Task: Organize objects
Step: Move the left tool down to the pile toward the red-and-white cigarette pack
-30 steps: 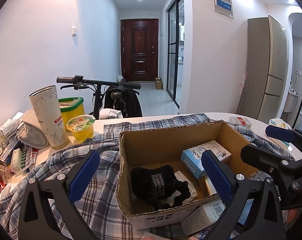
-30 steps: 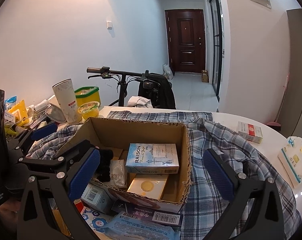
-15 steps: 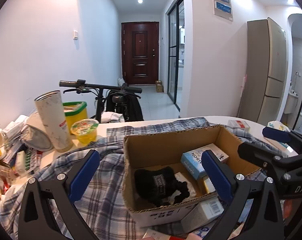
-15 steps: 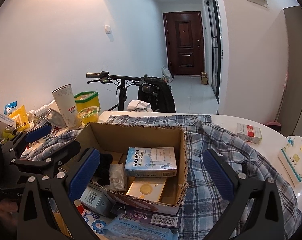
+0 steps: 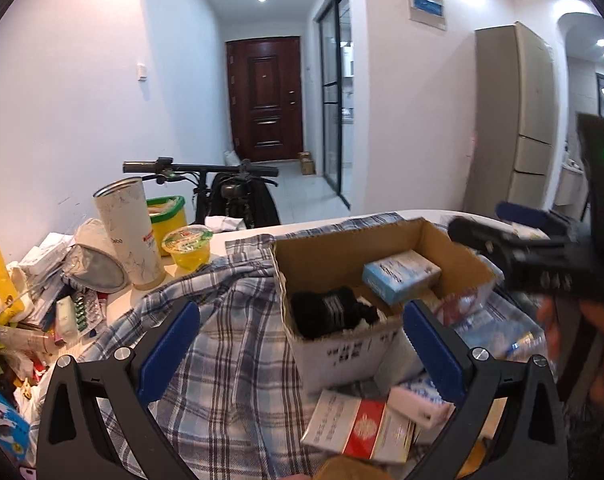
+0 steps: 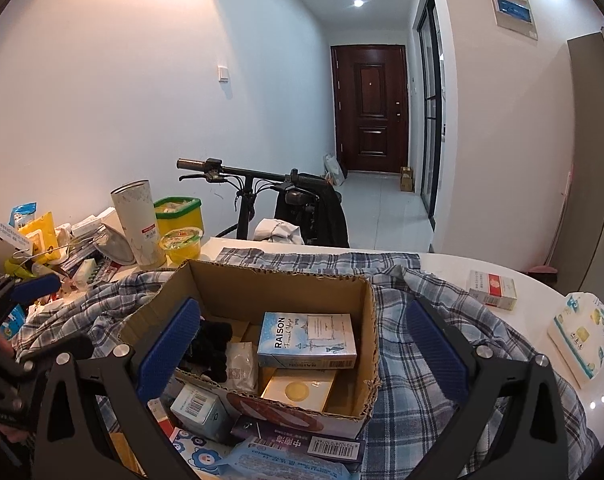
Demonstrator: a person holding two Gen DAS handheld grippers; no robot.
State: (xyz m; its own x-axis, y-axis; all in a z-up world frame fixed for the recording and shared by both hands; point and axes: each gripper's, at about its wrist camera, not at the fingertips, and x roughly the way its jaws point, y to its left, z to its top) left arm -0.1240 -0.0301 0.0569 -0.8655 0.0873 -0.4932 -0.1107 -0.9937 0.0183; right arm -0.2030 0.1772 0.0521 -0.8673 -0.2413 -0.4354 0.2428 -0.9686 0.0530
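Both tongs, left (image 5: 299, 344) and right (image 6: 302, 348), gape wide with nothing in them, box (image 6: 269, 292) sitting just ahead between their tips.

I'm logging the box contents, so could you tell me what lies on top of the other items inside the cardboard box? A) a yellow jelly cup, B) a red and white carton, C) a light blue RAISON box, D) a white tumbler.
C: the light blue RAISON box rests on other items inside the cardboard box.
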